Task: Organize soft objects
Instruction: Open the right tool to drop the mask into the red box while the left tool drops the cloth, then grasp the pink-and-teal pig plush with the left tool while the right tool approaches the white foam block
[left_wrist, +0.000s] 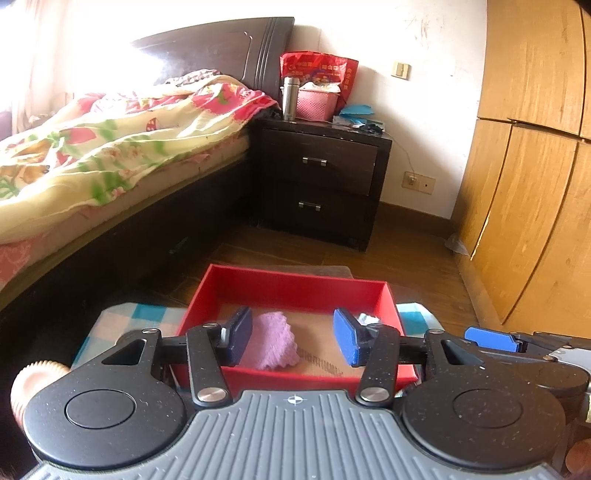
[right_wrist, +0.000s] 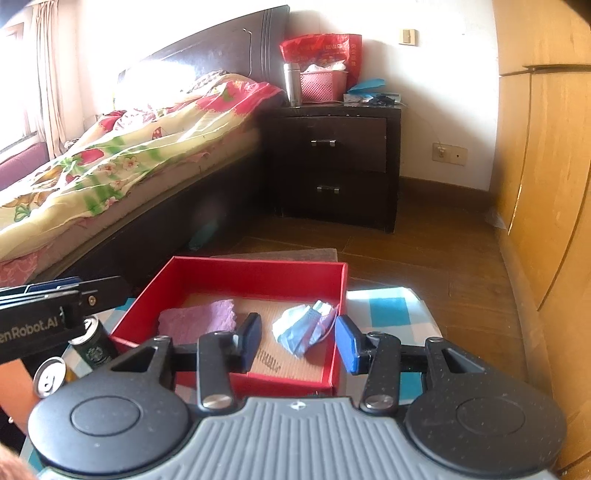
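A red box (left_wrist: 295, 286) (right_wrist: 240, 271) sits on a blue-and-white checked cloth. Inside it lie a folded purple knitted cloth (left_wrist: 275, 341) (right_wrist: 199, 319) at the left and a crumpled blue face mask (right_wrist: 304, 326) at the right; in the left wrist view the mask (left_wrist: 365, 318) is mostly hidden behind a finger. My left gripper (left_wrist: 293, 339) is open and empty above the box's near part, the purple cloth between its fingers' line of sight. My right gripper (right_wrist: 299, 341) is open and empty above the near wall, facing the mask.
Two drink cans (right_wrist: 94, 341) stand left of the box on the checked cloth (right_wrist: 388, 306). A pink round object (left_wrist: 31, 384) is at the left. A bed (left_wrist: 110, 155), a dark nightstand (left_wrist: 321, 177) and a wooden wardrobe (left_wrist: 535, 166) surround the floor space.
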